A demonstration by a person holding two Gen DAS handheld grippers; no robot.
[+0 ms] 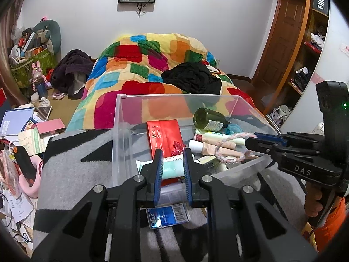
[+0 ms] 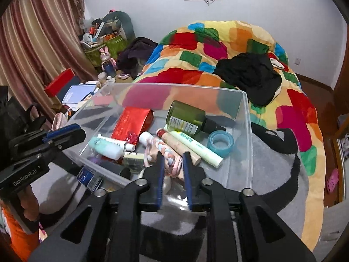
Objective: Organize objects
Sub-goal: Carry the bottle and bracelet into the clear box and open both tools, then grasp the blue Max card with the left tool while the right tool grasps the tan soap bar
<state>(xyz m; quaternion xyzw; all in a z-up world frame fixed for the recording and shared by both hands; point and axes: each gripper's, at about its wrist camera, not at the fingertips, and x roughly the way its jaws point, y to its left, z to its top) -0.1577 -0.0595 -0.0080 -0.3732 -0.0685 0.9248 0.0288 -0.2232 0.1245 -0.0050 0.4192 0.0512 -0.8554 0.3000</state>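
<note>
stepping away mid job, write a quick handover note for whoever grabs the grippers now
Left gripper: shut, empty, over the near edge of the clear bin.
Right gripper: looks closed on one end of the braided cord; the rest trails into the bin.
In the bin: red box, green bottle, tape roll, several tubes.
Left: let the cord go inside the bin; the blue packet lies outside on the grey blanket, in front of the bin, and probably goes in next.
</note>
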